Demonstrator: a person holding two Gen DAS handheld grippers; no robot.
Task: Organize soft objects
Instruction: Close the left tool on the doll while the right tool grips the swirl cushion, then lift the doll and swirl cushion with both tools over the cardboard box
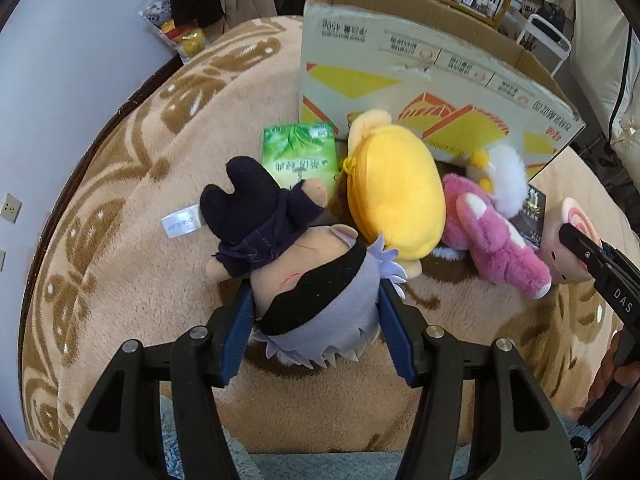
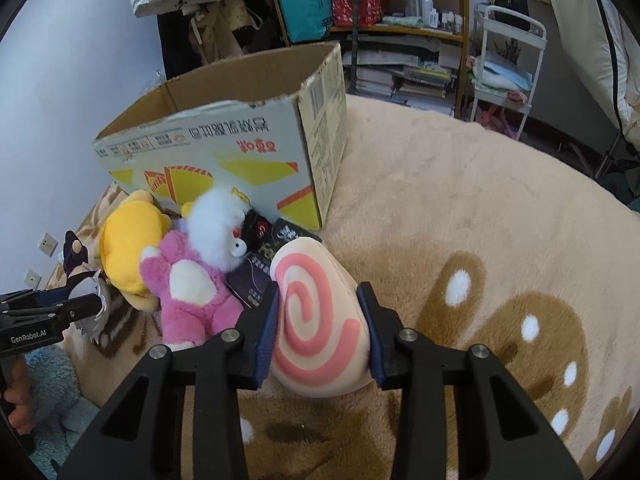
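Note:
My left gripper (image 1: 316, 300) is shut on the head of a doll with grey hair, a black blindfold and dark clothes (image 1: 280, 256); its body points away from me over the blanket. My right gripper (image 2: 318, 294) is shut on a cream plush with a pink swirl (image 2: 316, 320), squeezed between the blue pads. That plush (image 1: 572, 236) and the right gripper (image 1: 576, 246) show at the right edge of the left wrist view. A yellow plush (image 1: 396, 188), a pink bear (image 1: 496, 240) and a white fluffy toy (image 1: 508, 176) lie against an open cardboard box (image 1: 400, 68).
A green packet (image 1: 300, 156) and a dark packet (image 2: 260, 268) lie among the toys on a tan patterned blanket (image 2: 480, 208). Shelves (image 2: 400, 40) and a white cart (image 2: 508, 64) stand behind the box (image 2: 224, 140). A blue fluffy thing (image 2: 56, 392) lies at the lower left.

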